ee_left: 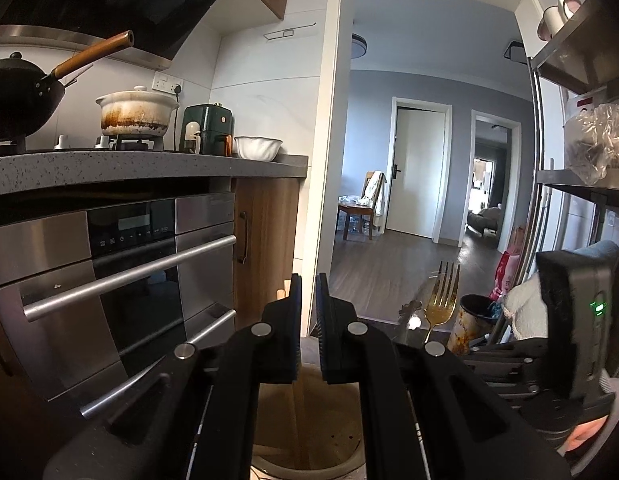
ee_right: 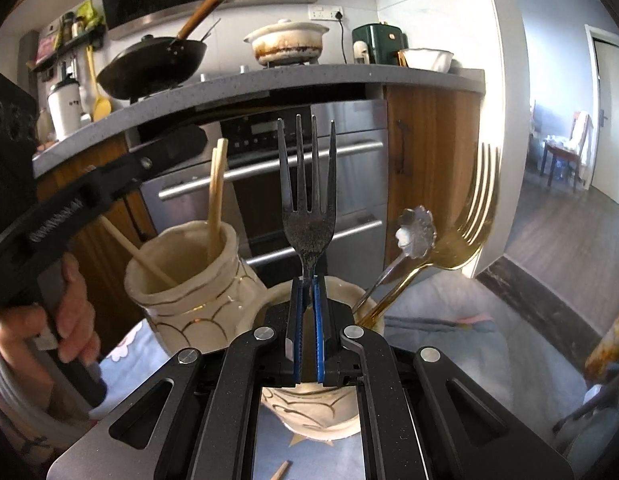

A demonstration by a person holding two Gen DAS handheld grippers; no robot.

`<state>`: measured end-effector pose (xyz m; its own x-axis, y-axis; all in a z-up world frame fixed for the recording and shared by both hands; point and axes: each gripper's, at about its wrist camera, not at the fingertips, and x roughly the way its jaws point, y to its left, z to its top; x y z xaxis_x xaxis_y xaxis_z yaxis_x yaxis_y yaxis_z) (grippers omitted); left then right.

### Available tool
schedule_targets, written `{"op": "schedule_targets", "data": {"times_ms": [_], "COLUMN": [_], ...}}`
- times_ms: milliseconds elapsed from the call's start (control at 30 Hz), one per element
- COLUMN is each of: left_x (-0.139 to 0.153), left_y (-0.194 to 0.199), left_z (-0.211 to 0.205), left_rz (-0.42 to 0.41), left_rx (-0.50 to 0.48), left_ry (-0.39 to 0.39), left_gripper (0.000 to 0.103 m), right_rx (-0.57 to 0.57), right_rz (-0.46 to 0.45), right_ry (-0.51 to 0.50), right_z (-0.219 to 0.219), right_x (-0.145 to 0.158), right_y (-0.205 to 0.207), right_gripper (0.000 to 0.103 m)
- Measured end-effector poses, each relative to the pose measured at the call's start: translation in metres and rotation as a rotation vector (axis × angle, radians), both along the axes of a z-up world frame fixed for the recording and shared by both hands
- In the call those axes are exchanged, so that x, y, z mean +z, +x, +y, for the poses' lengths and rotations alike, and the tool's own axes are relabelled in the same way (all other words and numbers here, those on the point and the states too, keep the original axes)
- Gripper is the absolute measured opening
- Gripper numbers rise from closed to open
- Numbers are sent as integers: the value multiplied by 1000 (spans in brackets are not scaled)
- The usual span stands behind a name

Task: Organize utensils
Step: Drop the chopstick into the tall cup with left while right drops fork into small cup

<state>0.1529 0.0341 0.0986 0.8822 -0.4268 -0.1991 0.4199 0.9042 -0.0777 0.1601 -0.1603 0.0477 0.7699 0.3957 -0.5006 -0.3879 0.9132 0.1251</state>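
My right gripper (ee_right: 308, 280) is shut on the handle of a dark fork (ee_right: 308, 216), tines up, right above a cream cup (ee_right: 321, 412) that holds a gold fork (ee_right: 465, 236) and a flower-shaped silver spoon (ee_right: 415, 232). A second cream cup (ee_right: 189, 280) to the left holds wooden chopsticks (ee_right: 216, 196). My left gripper (ee_left: 308, 292) hovers over that cup's opening (ee_left: 309, 432); its pads stand a narrow gap apart with nothing between them. The gold fork (ee_left: 441, 300) also shows in the left wrist view.
Both cups stand on a blue cloth (ee_right: 449, 320). A loose chopstick piece (ee_right: 280, 470) lies on the cloth in front. A rusty tin (ee_left: 467, 324) stands at right. Behind are an oven (ee_left: 129, 280), a counter (ee_left: 149, 164) with a wok and pots, and a metal shelf (ee_left: 581, 184).
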Motion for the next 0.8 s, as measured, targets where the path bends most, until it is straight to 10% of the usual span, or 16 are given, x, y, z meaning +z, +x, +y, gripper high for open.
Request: {"op": "schedule_targets", "data": {"times_ms": [667,800], "left_x": [-1,1], "left_y": [-4,-6], "left_z": [4,4], "left_rz": [7,16], "left_rx": [12,20], "left_ry": [14,23], "left_gripper": [7,9], "right_rx": [-28,-22], "right_rz": [40,2], "right_ry": [-5,14], "right_z": [4,-4], "right_x": [-14,-5], "right_y": [15,4], "right_gripper": [6,28]}}
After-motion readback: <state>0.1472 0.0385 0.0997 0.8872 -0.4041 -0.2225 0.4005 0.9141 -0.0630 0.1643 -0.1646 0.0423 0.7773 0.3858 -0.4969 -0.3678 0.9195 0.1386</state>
